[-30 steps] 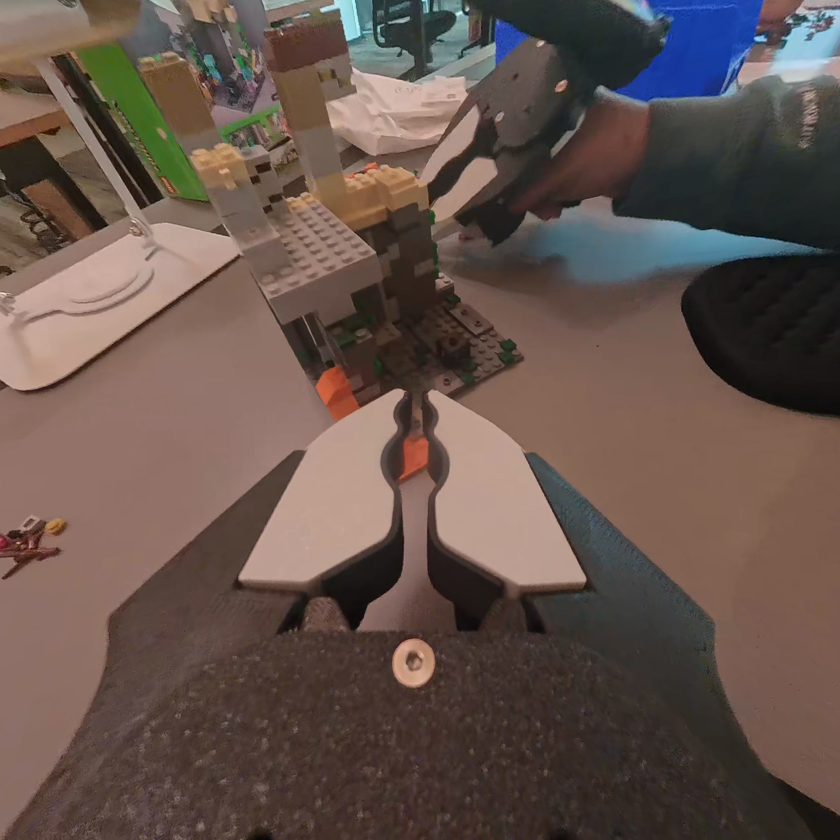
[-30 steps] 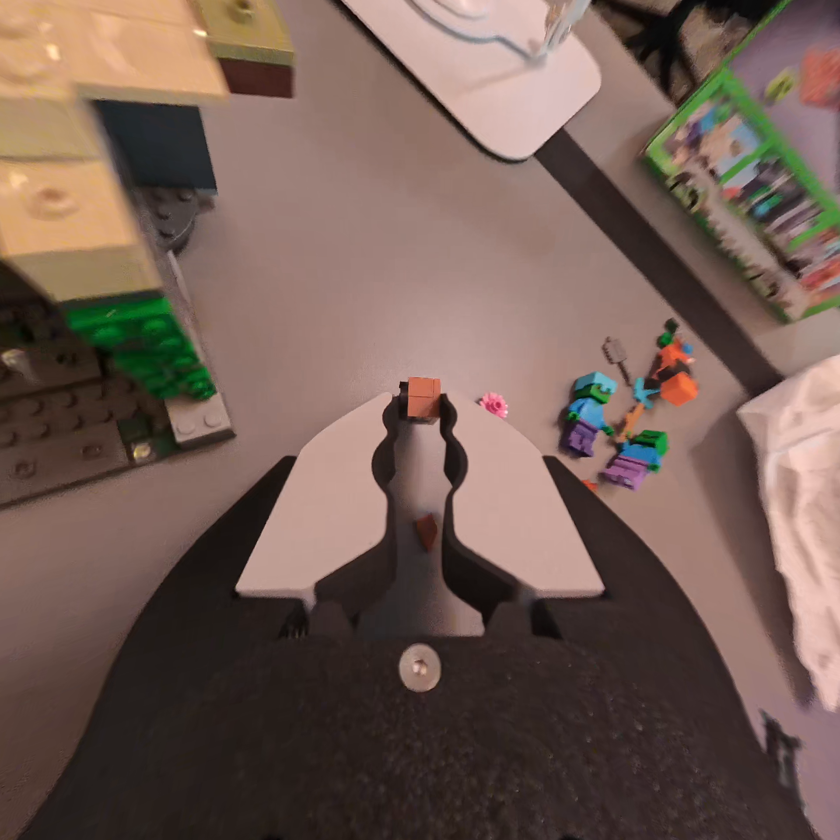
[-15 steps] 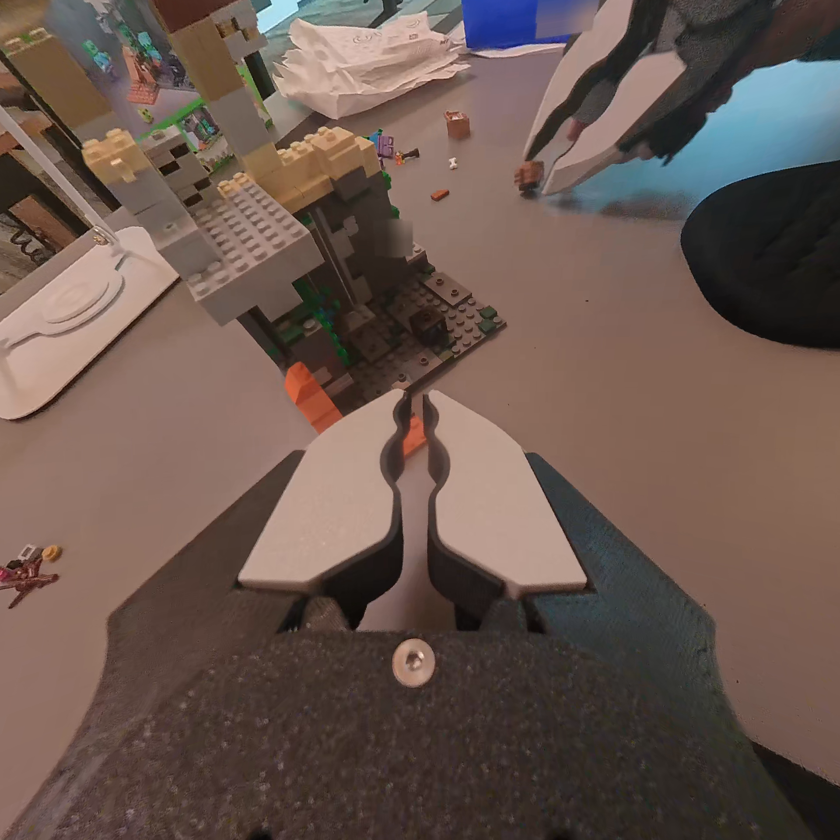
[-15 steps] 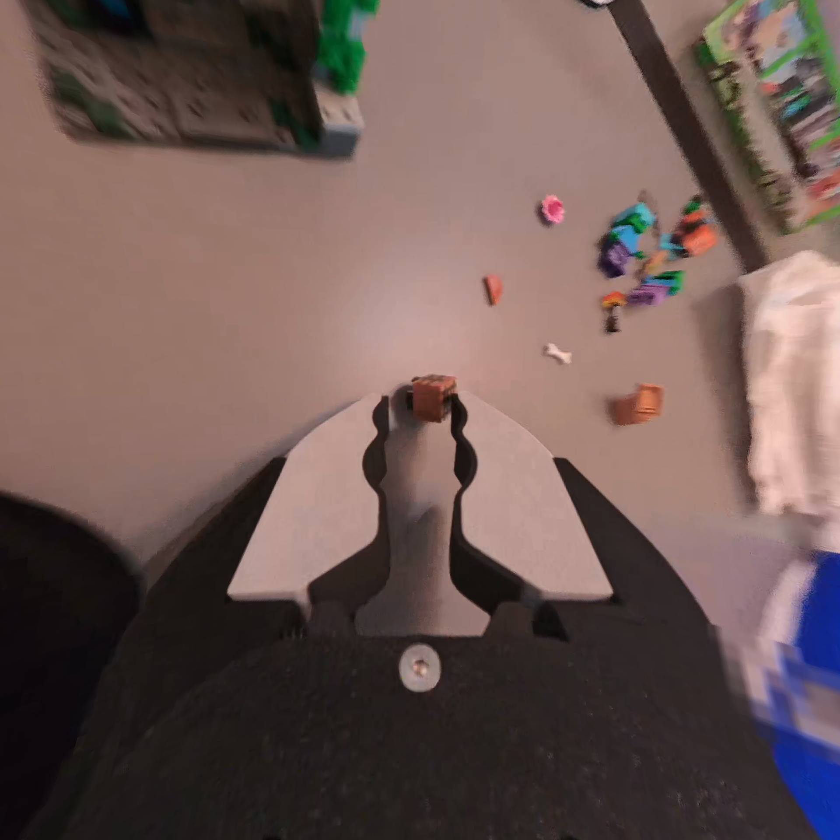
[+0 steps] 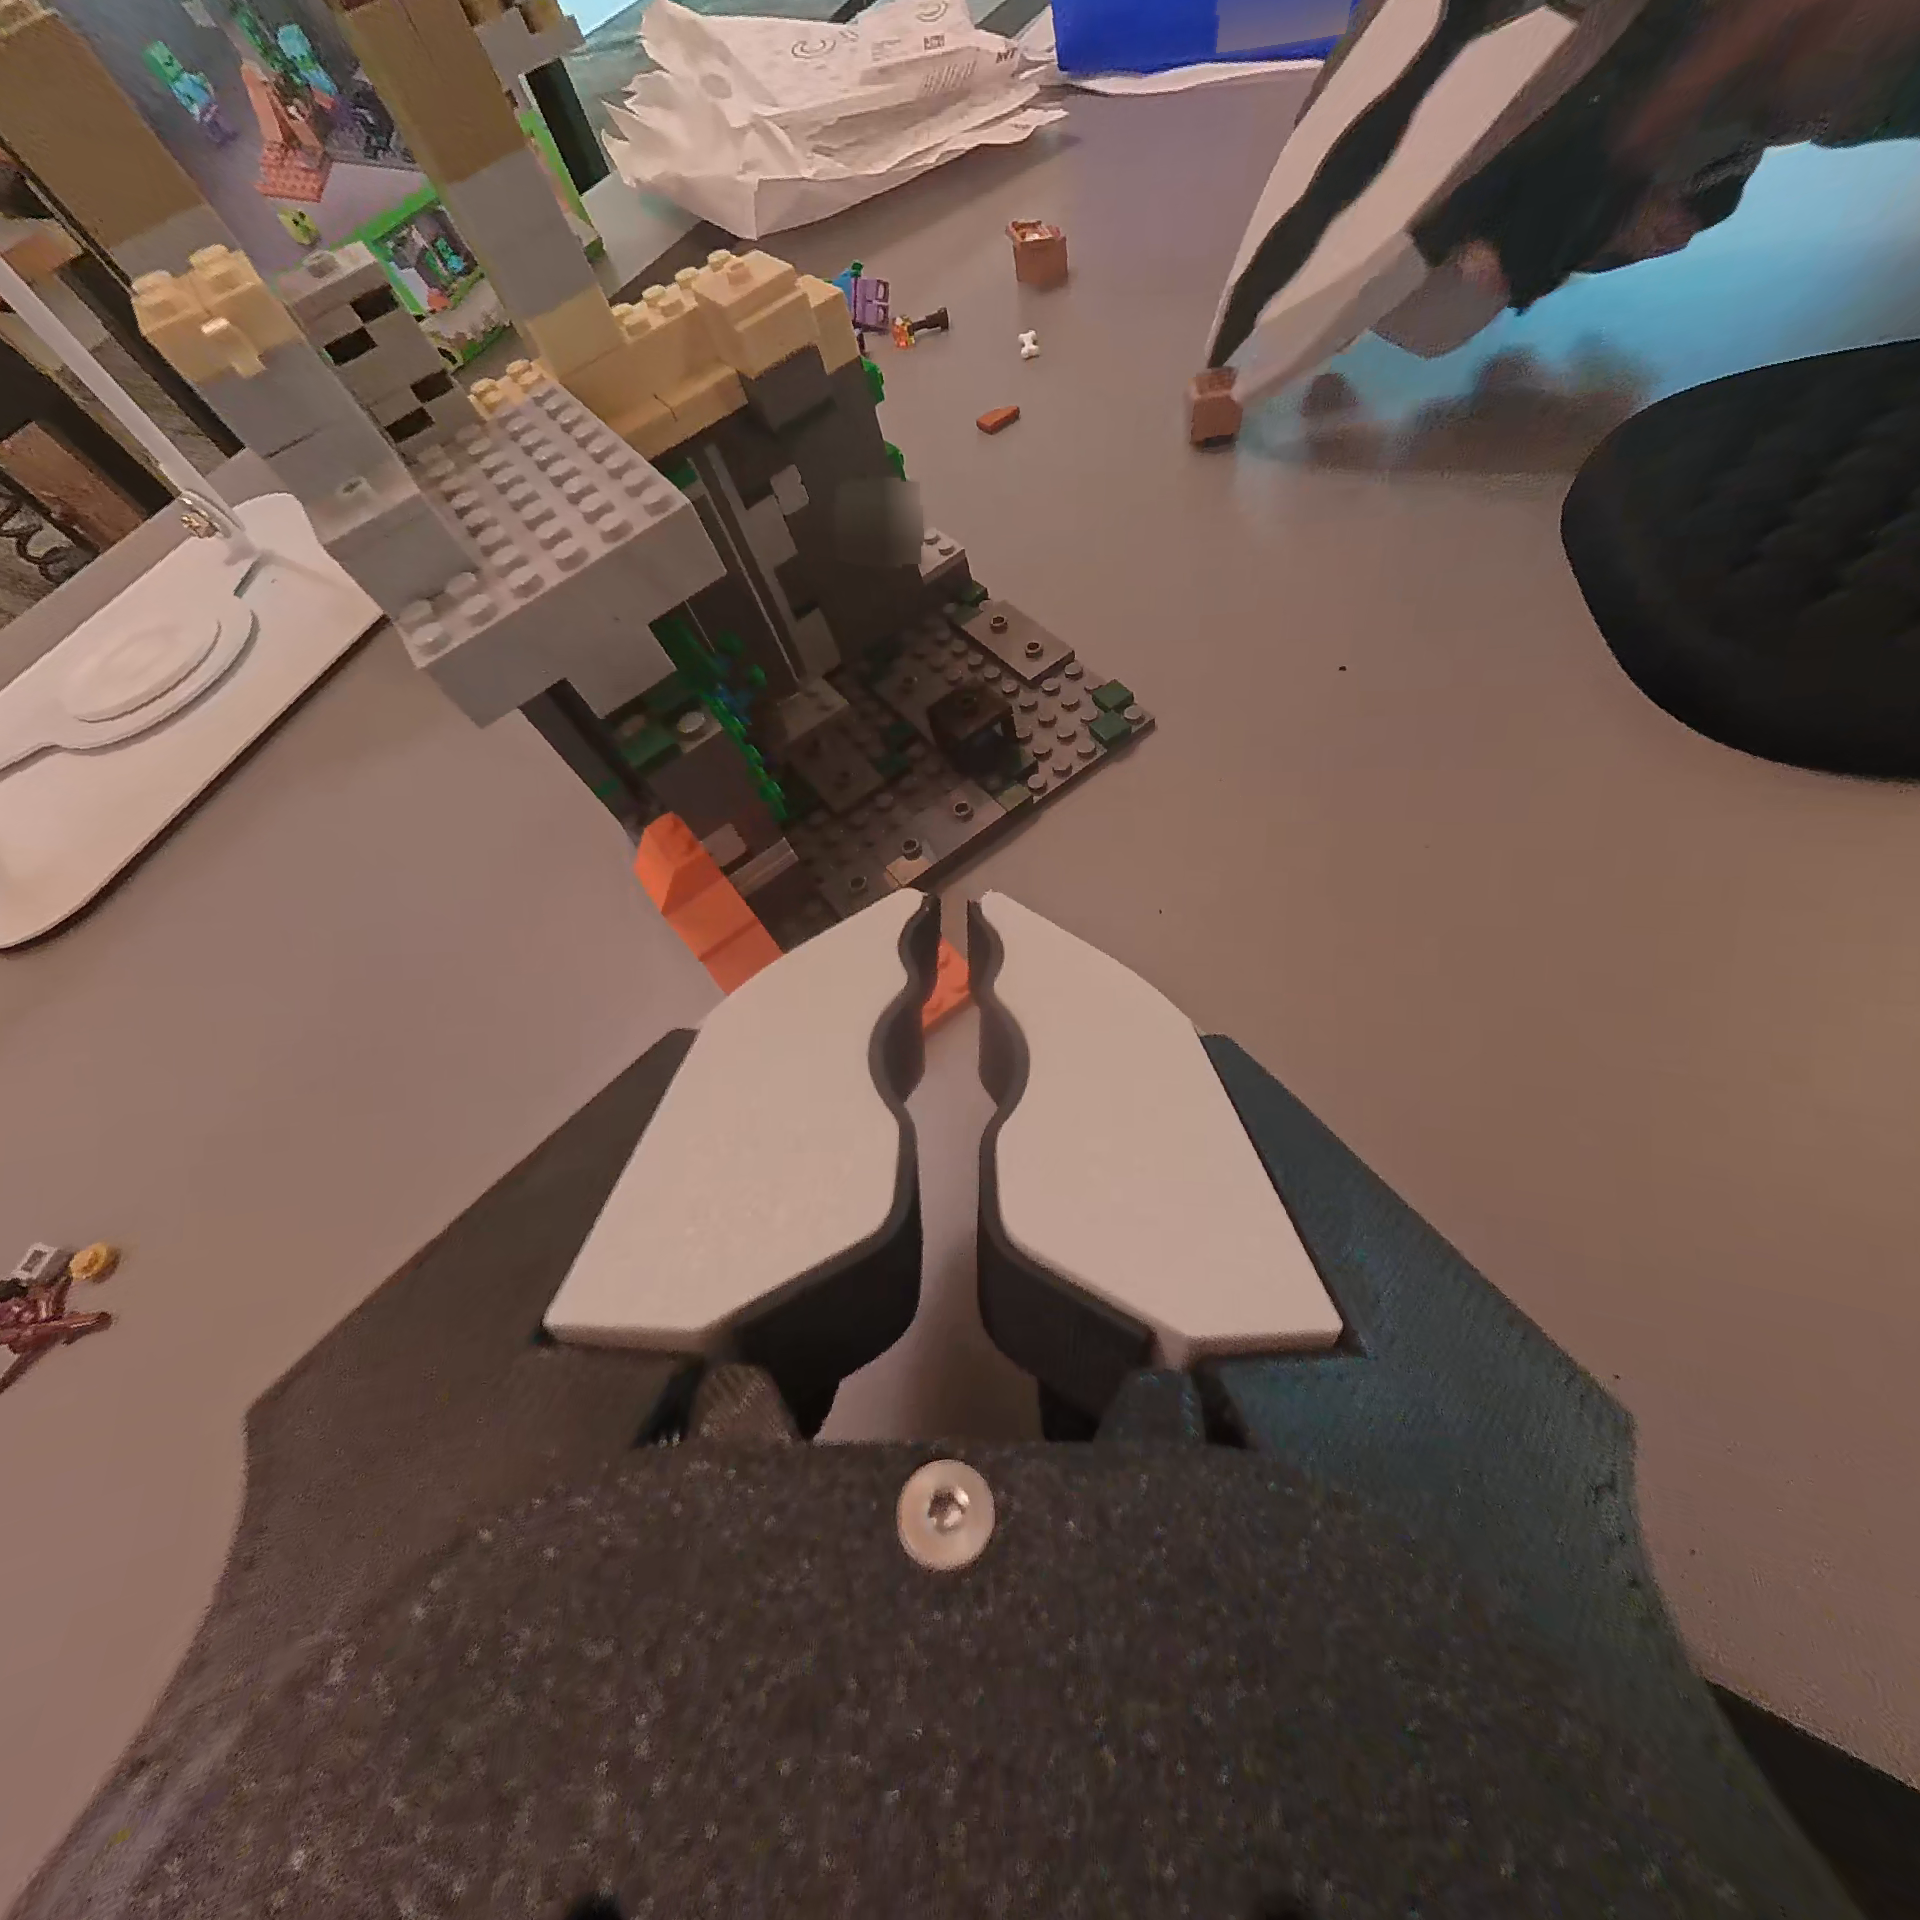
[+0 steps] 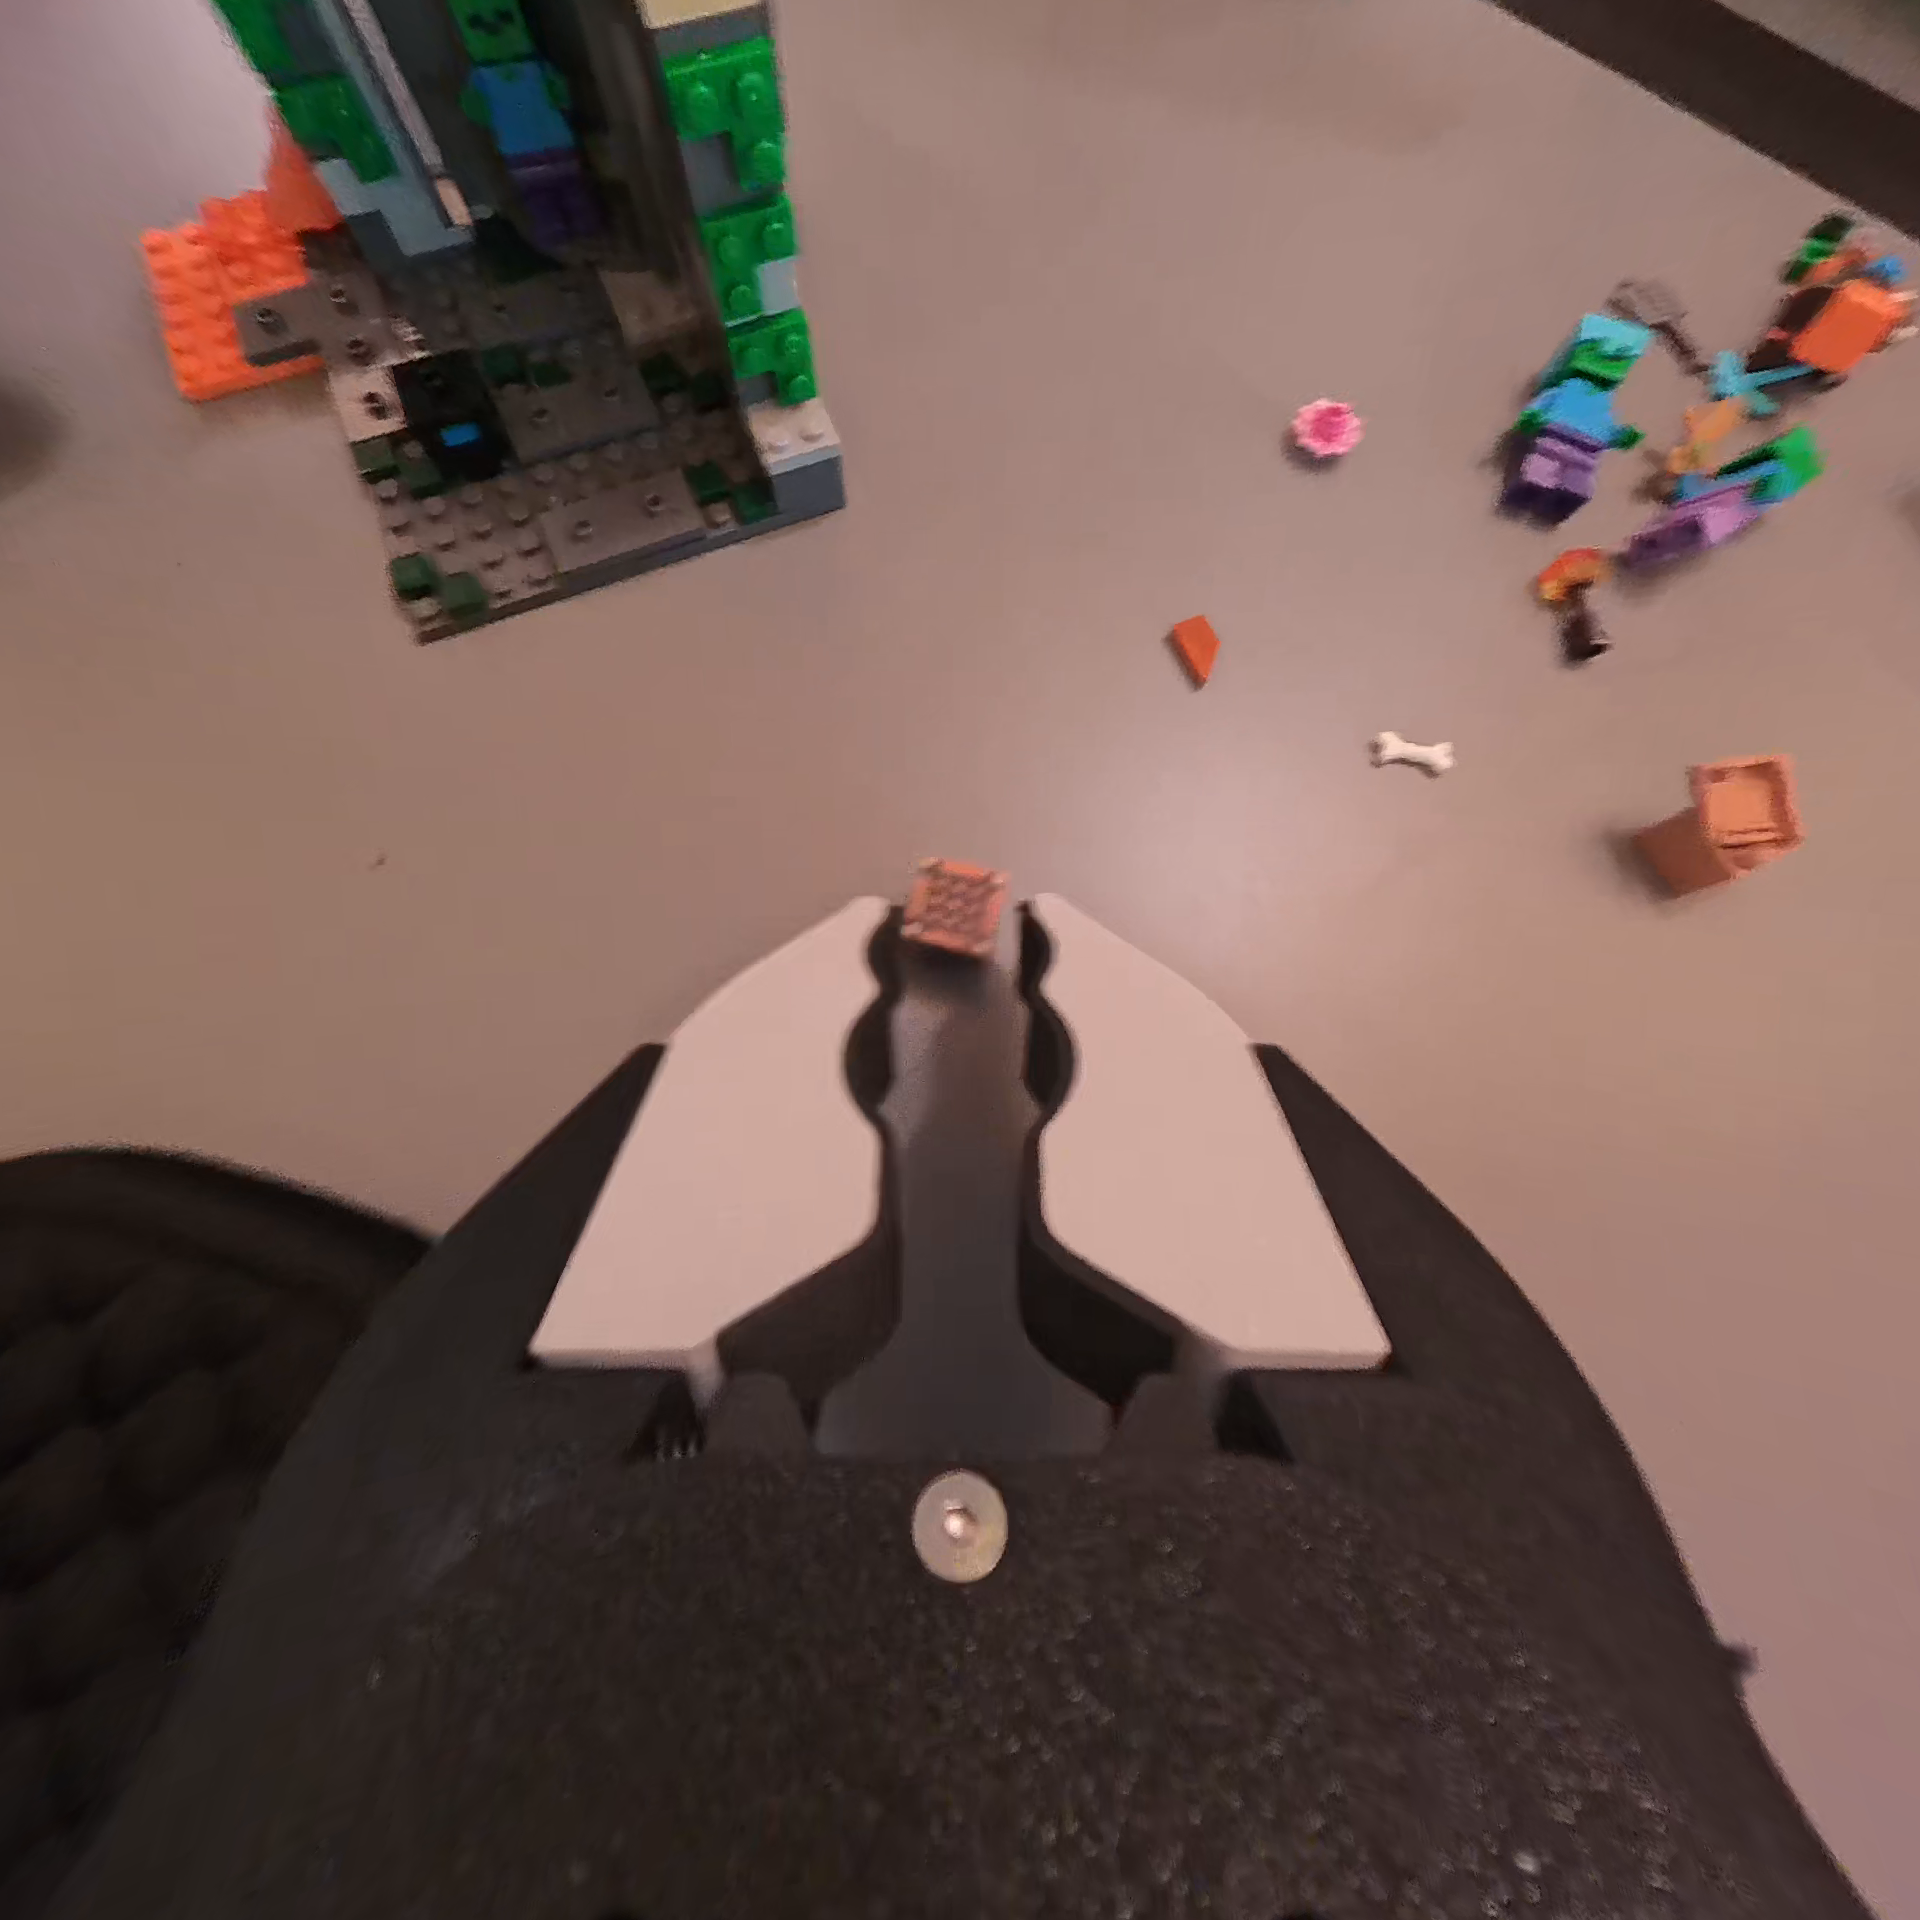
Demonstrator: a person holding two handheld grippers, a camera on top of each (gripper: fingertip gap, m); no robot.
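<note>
**A:** What is your left hand-held gripper (image 5: 951, 909) doing?

**B:** Its jaws are drawn in to a thin slit. An orange piece (image 5: 945, 987) shows through that slit just behind the tips, but you cannot tell from here whether it is clamped or only lies beneath. Straight ahead of the tips, almost touching them, stands the brick build (image 5: 644, 520) on its dark studded base. Its orange bricks (image 5: 696, 904) are just ahead and to the left of the tips.

**A:** And your right one?

**B:** Your right hand-held gripper (image 6: 954, 920) is closed down to a narrow gap, with a small brown block (image 6: 954, 912) pinched at the very tips. In the left wrist view the block's underside sits on the grey surface (image 5: 1351, 935).

**A:** What lies around it?

**B:** Ahead and to the right of your right hand-held gripper are a brown slope tile (image 6: 1195, 649), a white bone (image 6: 1411, 751) and a brown crate (image 6: 1725, 821). Farther off that way lie a pink flower (image 6: 1325, 426) and a heap of minifigures (image 6: 1579, 416). The build stands ahead to its left, well apart. A black pad (image 6: 156, 1403) lies behind to the left.

**A:** Anything off to the left of your left one?

**B:** A white stand base (image 5: 135, 707) ahead to the left, and a few tiny loose pieces (image 5: 52, 1299) beside the body on that side.
</note>
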